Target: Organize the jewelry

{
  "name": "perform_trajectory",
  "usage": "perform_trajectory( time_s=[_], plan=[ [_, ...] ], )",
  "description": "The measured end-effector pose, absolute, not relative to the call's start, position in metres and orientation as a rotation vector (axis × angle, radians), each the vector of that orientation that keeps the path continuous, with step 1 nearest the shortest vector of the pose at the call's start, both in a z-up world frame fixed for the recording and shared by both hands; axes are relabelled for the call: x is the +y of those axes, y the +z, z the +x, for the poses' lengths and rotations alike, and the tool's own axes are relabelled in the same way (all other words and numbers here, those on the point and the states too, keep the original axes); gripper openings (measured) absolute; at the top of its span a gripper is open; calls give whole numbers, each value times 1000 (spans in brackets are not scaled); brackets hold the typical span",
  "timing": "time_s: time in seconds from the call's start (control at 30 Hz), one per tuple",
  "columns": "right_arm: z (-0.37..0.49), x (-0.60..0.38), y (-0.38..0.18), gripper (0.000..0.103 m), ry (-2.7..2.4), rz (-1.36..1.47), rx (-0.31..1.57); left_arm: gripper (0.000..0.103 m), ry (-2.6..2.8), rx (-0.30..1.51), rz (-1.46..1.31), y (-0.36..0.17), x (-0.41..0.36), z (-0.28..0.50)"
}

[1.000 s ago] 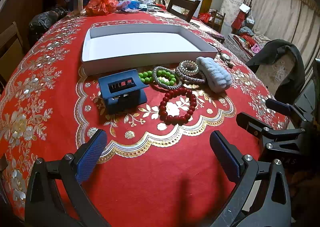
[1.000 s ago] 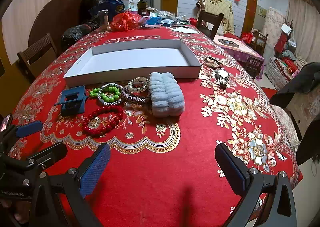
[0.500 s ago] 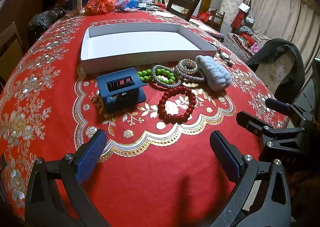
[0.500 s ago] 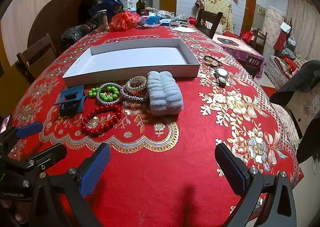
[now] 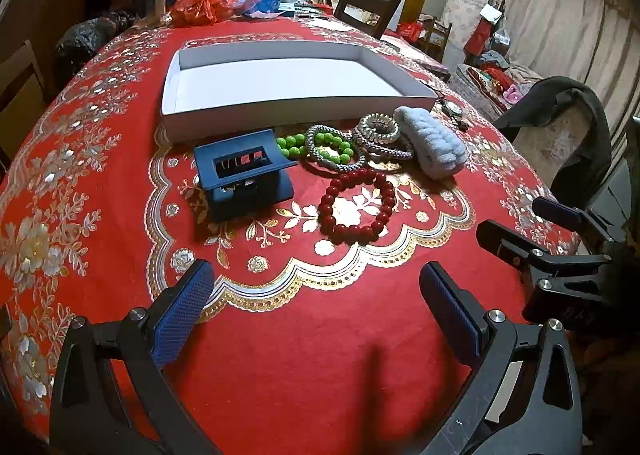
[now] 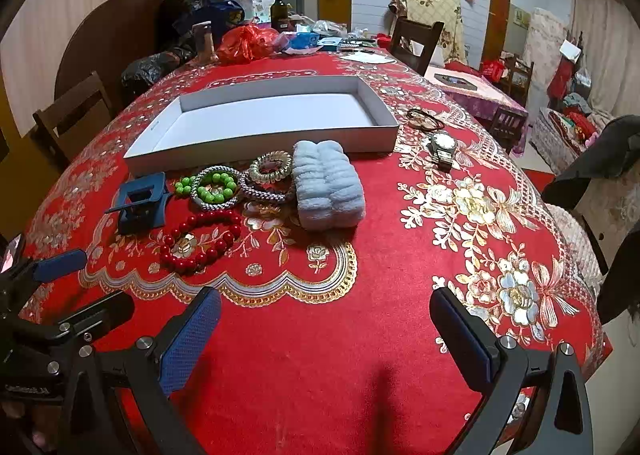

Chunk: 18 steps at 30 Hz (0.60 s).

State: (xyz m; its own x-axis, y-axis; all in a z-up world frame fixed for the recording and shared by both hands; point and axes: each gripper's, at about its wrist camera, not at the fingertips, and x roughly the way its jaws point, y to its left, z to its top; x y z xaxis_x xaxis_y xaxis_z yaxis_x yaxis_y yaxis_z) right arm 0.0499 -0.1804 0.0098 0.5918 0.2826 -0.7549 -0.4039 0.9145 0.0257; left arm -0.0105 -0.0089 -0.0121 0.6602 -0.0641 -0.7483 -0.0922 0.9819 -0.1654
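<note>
In the left wrist view, the left gripper (image 5: 316,307) is seen released, its blue textured pads (image 5: 182,311) spread wide above bare red cloth and nothing held between them; the table (image 5: 300,355) is covered by a red velvety cloth patterned with gold and silver flowers; a shallow white rectangular cardboard tray (image 5: 280,111) is set beyond the jewelry, its near wall just behind the pieces; a dark blue plastic claw hair clip (image 5: 244,175) is found at the left, a glossy dark red round-bead bracelet (image 5: 356,205) nearest the gripper, a green bead bracelet (image 5: 320,145) overlapped by a silver woven rope bangle (image 5: 336,165), then coiled metallic spiral hair ties (image 5: 378,131) and a pale blue fluffy scrunchie (image 5: 432,147) at the right; open cloth is left between the pads and the red beads; the right gripper (image 5: 532,223) is seen at the right edge, likewise released.

In the right wrist view, the right gripper (image 6: 324,327) is shown spread wide and empty over plain cloth; the same cluster lies ahead and left, the scrunchie (image 6: 328,185) being closest to centre; a metal-banded round wristwatch (image 6: 443,149) and thin dark hair bands (image 6: 424,119) are laid apart from it, just beside the tray's right end (image 6: 384,135); the table edge curves away at the right, with broad free cloth between.
</note>
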Motion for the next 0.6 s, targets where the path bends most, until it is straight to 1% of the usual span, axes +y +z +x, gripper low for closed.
perform_trajectory(
  time_s=[0.6],
  plan=[
    [51, -180, 7, 103, 406, -148, 857, 103, 35, 860, -198, -14, -8, -9]
  ],
)
